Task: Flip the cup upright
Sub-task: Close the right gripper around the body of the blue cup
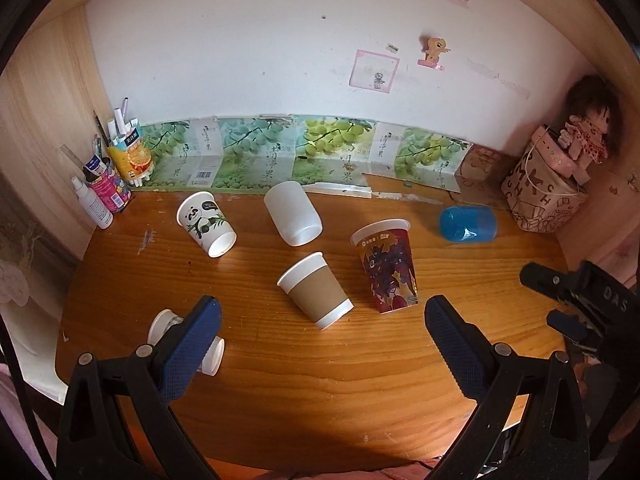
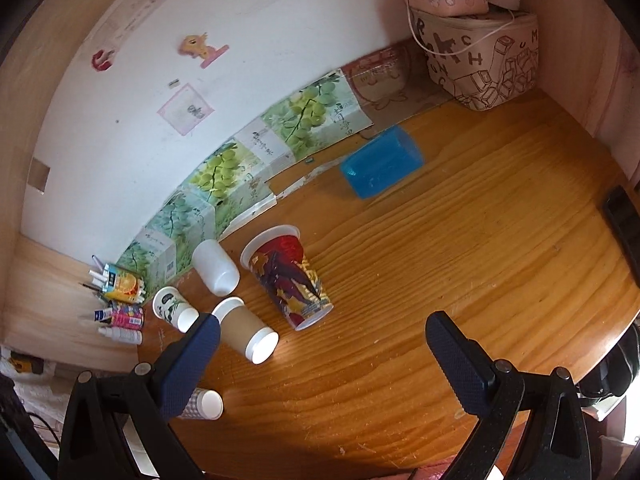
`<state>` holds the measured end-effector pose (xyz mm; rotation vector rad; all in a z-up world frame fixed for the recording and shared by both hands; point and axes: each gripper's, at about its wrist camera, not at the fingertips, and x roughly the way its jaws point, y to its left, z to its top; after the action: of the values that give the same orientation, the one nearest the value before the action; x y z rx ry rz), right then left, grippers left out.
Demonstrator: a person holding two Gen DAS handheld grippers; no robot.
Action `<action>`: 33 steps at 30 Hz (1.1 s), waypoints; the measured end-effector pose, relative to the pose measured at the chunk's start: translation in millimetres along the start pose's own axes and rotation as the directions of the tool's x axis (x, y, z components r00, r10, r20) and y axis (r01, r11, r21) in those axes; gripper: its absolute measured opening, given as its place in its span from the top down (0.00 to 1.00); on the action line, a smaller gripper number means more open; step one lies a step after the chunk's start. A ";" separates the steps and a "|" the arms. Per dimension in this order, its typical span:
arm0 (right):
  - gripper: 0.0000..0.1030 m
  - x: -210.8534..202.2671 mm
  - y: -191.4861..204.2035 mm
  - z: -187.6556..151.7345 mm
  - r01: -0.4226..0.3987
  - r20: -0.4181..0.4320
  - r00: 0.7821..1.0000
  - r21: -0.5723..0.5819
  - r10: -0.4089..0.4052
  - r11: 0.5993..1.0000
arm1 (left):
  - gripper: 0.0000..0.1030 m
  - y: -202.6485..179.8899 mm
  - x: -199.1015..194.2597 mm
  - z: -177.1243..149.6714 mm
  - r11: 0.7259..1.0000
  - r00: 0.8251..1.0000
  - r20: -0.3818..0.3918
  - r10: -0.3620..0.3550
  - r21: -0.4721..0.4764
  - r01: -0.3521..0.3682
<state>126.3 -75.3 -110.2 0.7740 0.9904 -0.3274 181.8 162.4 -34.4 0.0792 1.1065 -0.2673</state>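
Note:
Several cups lie on their sides on the wooden desk (image 1: 360, 360): a panda cup (image 1: 204, 224), a white plastic cup (image 1: 292, 213), a brown paper cup (image 1: 316, 290), a tall red printed cup (image 1: 388, 266), a blue plastic cup (image 1: 468, 225) and a small clear cup (image 1: 208, 354) partly hidden by my left finger. My left gripper (image 1: 322, 328) is open and empty, just in front of the brown cup. My right gripper (image 2: 322, 346) is open and empty, near the red cup (image 2: 290, 278) and brown cup (image 2: 246, 332); it shows at the right edge of the left wrist view (image 1: 576, 292).
Pen holders and a spray bottle (image 1: 94, 202) stand at the back left. Grape-print cartons (image 1: 256, 152) line the back wall. A printed bag (image 1: 540, 196) with a doll sits back right. A dark phone (image 2: 624, 224) lies at the desk's right edge.

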 end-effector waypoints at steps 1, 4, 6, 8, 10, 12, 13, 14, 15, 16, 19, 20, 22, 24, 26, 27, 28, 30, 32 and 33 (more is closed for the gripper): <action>0.00 5.7 -3.8 8.4 -0.001 -0.005 1.000 0.011 0.001 1.000 | 0.01 -5.4 2.9 1.2 1.000 1.000 -0.006 0.004 0.008 -0.004; 0.00 22.4 -14.2 33.0 -0.009 -0.003 1.000 0.043 0.010 0.999 | 0.01 -20.5 13.0 3.6 1.000 1.000 -0.028 0.008 0.026 -0.007; 0.00 34.5 -20.9 49.0 -0.019 -0.004 1.000 0.062 0.019 0.998 | 0.01 -28.7 18.5 3.5 0.999 0.999 -0.039 0.007 0.040 -0.006; 0.00 47.2 -27.5 62.5 -0.016 -0.025 1.000 0.083 0.018 0.996 | 0.01 -38.6 23.5 3.5 0.998 0.999 -0.049 0.003 0.055 0.000; 0.00 59.4 -34.2 74.2 -0.024 -0.031 0.999 0.097 0.028 0.995 | 0.01 -47.8 29.4 3.6 0.997 0.998 -0.058 -0.019 0.073 0.023; 0.00 72.7 -40.9 84.5 -0.034 -0.036 0.999 0.113 0.038 0.993 | 0.01 -54.8 33.1 4.8 0.995 0.997 -0.055 -0.044 0.087 0.049; 0.00 78.8 -44.0 88.7 -0.035 -0.039 0.998 0.122 0.040 0.992 | 0.01 -57.6 35.0 6.0 0.994 0.997 -0.048 -0.053 0.093 0.057; 0.00 84.6 -46.6 92.8 -0.038 -0.040 0.998 0.131 0.044 0.991 | 0.01 -61.5 36.5 7.4 0.993 0.998 -0.040 -0.056 0.098 0.060; 0.00 90.3 -48.6 96.4 -0.047 -0.038 0.998 0.138 0.053 0.989 | 0.01 -63.7 37.4 8.6 0.993 0.998 -0.035 -0.058 0.100 0.061; 0.00 96.1 -50.6 100.6 -0.053 -0.037 0.998 0.142 0.059 0.988 | 0.01 -65.7 38.8 9.8 0.993 0.998 -0.031 -0.059 0.101 0.062; 0.00 112.8 -56.9 112.7 -0.062 -0.035 0.997 0.166 0.069 0.984 | 0.01 -70.4 44.0 11.4 0.993 0.998 -0.037 -0.047 0.103 0.050; 0.00 118.6 -59.2 116.4 -0.066 -0.036 0.997 0.181 0.074 0.981 | 0.01 -71.6 46.1 11.5 0.994 0.998 -0.045 -0.040 0.102 0.044; 0.00 130.0 -63.9 123.1 -0.065 -0.038 0.996 0.211 0.075 0.975 | 0.01 -71.8 50.0 11.3 0.995 0.998 -0.060 -0.018 0.093 0.024; 0.01 141.4 -66.7 128.5 -0.049 -0.045 0.997 0.237 0.062 0.970 | 0.01 -70.0 54.0 11.4 0.997 0.997 -0.077 0.002 0.072 0.004; 0.03 153.0 -69.7 133.4 -0.033 -0.058 0.997 0.254 0.050 0.967 | 0.01 -67.9 57.0 10.7 0.999 0.996 -0.093 0.016 0.047 -0.011; 0.03 158.0 -71.6 135.1 -0.028 -0.064 0.997 0.265 0.046 0.964 | 0.01 -66.7 58.7 10.7 0.999 0.995 -0.099 0.021 0.036 -0.018; 0.04 163.6 -73.7 136.9 -0.022 -0.073 0.996 0.279 0.045 0.960 | 0.01 -65.7 60.1 10.5 0.999 0.994 -0.106 0.030 0.025 -0.027; 0.05 173.5 -78.3 140.3 -0.010 -0.088 0.995 0.307 0.039 0.952 | 0.01 -64.2 62.0 10.0 0.999 0.992 -0.117 0.040 0.002 -0.040; 0.05 181.6 -81.6 142.6 0.007 -0.099 0.995 0.328 0.027 0.945 | 0.01 -62.5 62.1 8.0 0.999 0.991 -0.128 0.037 -0.018 -0.040; 0.06 184.7 -83.0 143.4 0.018 -0.104 0.994 0.334 0.018 0.943 | 0.01 -62.2 62.4 7.2 0.999 0.991 -0.133 0.035 -0.026 -0.038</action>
<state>265.7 -218.8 -256.9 1.1095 1.0478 -0.4656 198.6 90.1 -82.5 0.0931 1.2393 -0.2160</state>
